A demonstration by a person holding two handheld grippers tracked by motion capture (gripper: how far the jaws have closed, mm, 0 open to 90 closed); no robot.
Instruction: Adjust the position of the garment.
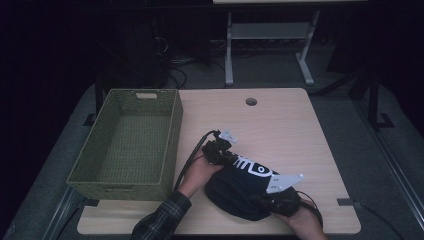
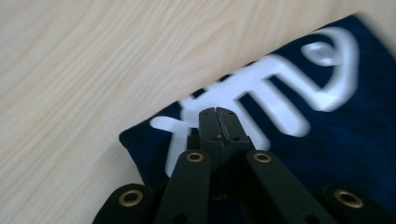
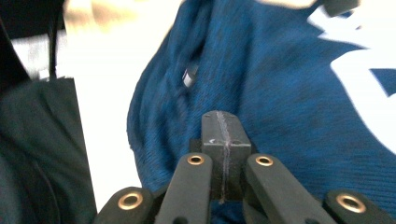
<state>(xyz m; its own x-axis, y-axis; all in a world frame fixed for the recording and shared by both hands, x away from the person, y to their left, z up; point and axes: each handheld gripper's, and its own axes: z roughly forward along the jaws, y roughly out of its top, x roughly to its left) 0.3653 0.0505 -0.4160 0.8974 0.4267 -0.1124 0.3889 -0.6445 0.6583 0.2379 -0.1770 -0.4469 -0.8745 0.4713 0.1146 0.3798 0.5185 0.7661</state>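
A dark blue garment (image 1: 239, 192) with a white print lies bunched on the wooden table (image 1: 280, 125) near its front edge. My left gripper (image 1: 233, 159) rests at the garment's upper left corner. In the left gripper view its jaws (image 2: 217, 112) are pressed together over the white print of the garment (image 2: 327, 140), with no cloth seen between them. My right gripper (image 1: 261, 200) sits at the garment's lower right side. Its jaws (image 3: 223, 115) are also shut, tip against the blue fabric (image 3: 289, 93); whether cloth is pinched I cannot tell.
A green woven basket (image 1: 172, 140) stands on the left part of the table, with nothing in it. A cable hole (image 1: 251, 101) lies near the far edge. A desk frame (image 1: 270, 35) stands on the floor behind the table.
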